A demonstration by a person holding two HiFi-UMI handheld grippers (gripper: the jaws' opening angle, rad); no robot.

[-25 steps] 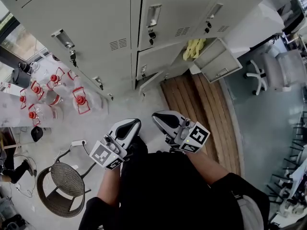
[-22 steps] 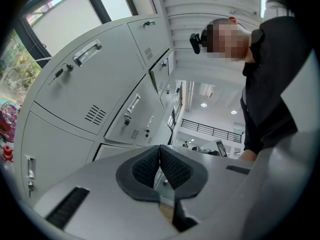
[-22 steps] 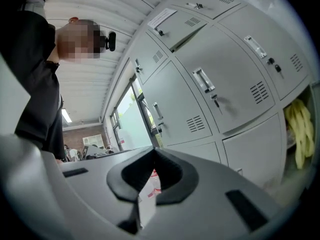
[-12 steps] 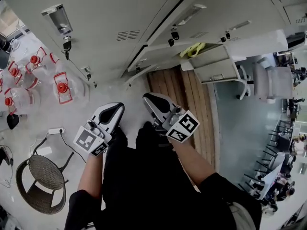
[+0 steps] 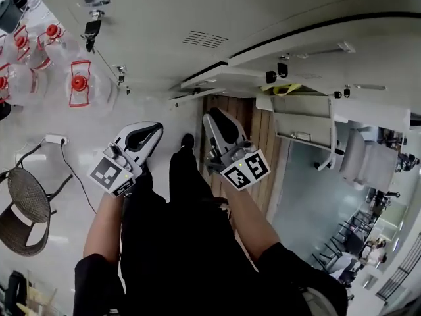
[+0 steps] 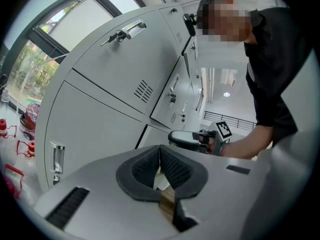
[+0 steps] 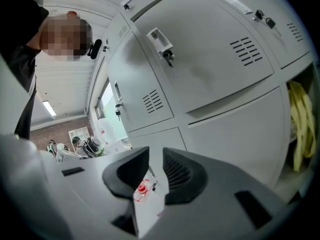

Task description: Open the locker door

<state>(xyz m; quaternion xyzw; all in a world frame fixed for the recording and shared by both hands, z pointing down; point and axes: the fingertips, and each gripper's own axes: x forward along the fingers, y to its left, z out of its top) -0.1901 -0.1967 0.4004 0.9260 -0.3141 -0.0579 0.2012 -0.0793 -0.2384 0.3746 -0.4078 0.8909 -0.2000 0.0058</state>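
A bank of grey lockers fills the top of the head view. Both grippers point up at it from low down, well short of touching. In the right gripper view a closed door with a metal handle and a hanging key stands ahead. My right gripper is opening, a narrow gap between its pads and nothing in it. My left gripper is shut and empty, facing another closed door with its handle. From above, the left gripper and right gripper sit side by side.
One lower locker stands open with its door swung out and something yellow inside. Several water bottles with red handles line the floor at left. A wicker chair, a power strip and an office chair are nearby.
The head view has swung closer under the lockers, which now loom across the top. Both grippers stay in front of the body, shifted slightly leftward in the frame.
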